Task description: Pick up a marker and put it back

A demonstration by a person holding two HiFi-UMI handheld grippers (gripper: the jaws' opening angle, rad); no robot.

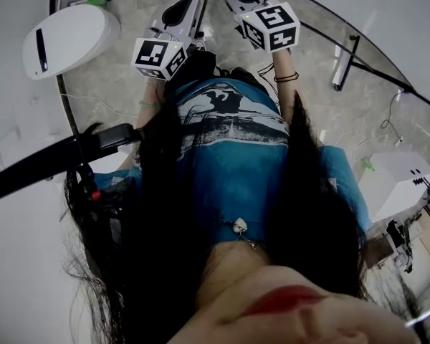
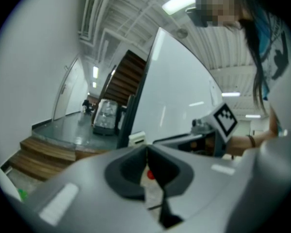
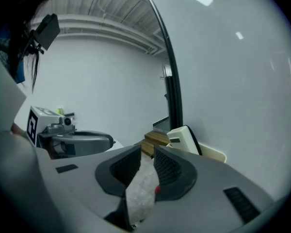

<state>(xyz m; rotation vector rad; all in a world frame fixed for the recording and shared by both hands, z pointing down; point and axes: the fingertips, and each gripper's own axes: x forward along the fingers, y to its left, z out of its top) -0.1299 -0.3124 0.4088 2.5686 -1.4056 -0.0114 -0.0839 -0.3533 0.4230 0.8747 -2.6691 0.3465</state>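
The room had a pale marbled floor, and a large white panel in a dark frame stood upright. A wooden staircase rose behind the panel in the left gripper view.

1. Marker. I found the marker at the top left edge of the head view, well apart from both grippers. Its long axis ran nearly across the picture. The green end pointed toward the picture's right and the pale barrel toward the left. I could not tell what it rested on. It was small in the frame, and no print on it could be made out.

2. Left gripper. Its jaws were pressed together at the tips, with nothing pinched between them. A small red spot showed low in the notch behind the tips, too blurred for me to identify.

3. Right gripper. Its jaws stood slightly spread. Only floor showed through the narrow gap, and no object sat between them.

4. Obstructions. In the head view the person's blue shirt and long dark hair filled most of the frame. The tips of the right gripper were cut off by the top edge. A white oval unit with a dark slot lay just below the marker.
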